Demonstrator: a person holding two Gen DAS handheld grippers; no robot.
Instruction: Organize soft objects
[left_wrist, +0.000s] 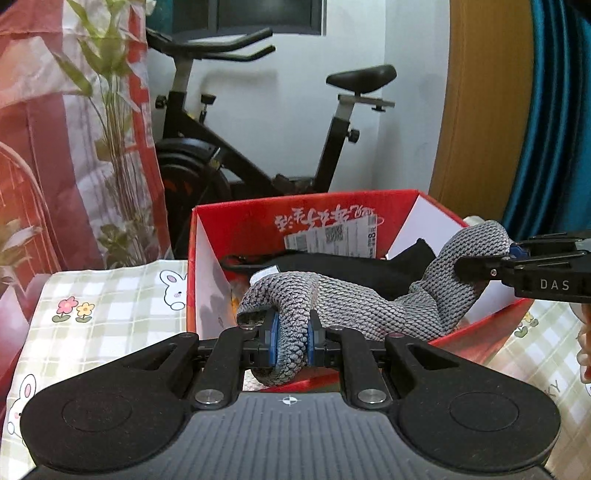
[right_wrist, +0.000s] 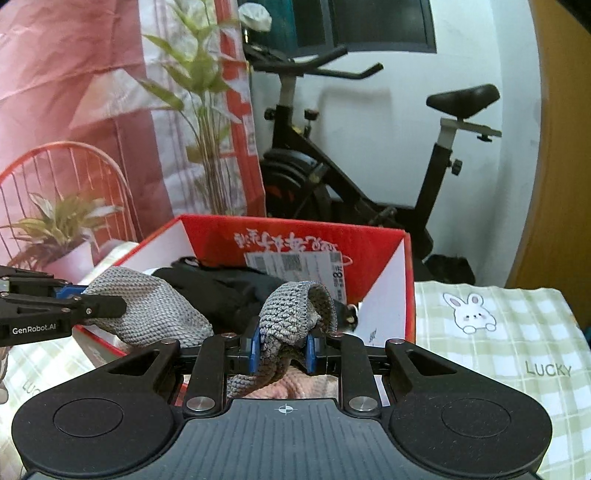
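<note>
A grey knitted cloth hangs stretched between both grippers above an open red box. In the left wrist view my left gripper is shut on one bunched end, and the right gripper comes in from the right, clamped on the other end. The right wrist view shows the right gripper shut on a folded end of the grey knitted cloth, with the left gripper at the left edge. A black garment lies inside the red box, under the cloth.
The box stands on a green checked tablecloth printed with rabbits. Behind it are a black exercise bike, a leafy plant and a red curtain. A wooden panel rises at the right. Something pink and fluffy lies under the right gripper.
</note>
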